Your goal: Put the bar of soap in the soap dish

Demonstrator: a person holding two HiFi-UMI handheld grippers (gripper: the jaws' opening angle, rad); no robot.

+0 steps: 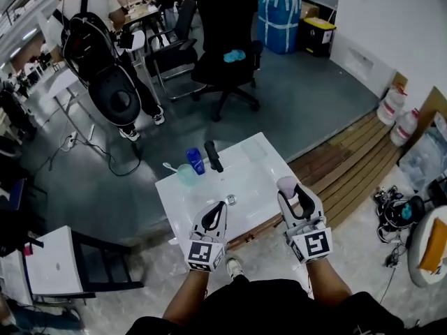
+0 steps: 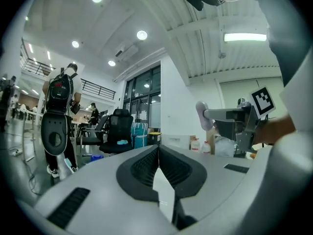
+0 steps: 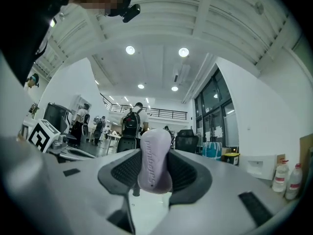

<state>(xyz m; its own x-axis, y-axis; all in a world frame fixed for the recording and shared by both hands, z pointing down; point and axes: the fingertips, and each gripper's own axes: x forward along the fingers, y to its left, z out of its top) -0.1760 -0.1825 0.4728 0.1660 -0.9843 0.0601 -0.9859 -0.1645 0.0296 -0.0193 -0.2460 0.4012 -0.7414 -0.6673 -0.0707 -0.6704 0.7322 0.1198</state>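
Over the near edge of a white table (image 1: 209, 187), my left gripper (image 1: 219, 208) is closed on nothing, while my right gripper (image 1: 293, 191) clamps the pale bar of soap (image 3: 155, 161) on edge, clear of the tabletop. What I take for the clear soap dish (image 1: 254, 150) sits at 11 o'clock from the soap, near the table's far right corner. A cup (image 1: 186, 174) and a blue bottle (image 1: 195, 160) stand at the far left. Beyond are an office chair (image 1: 225, 30) and a person wearing a backpack (image 1: 91, 19). The risks: the slick bar could twist out of its narrow pinch, or a hard set-down could skid the light dish toward the edge.
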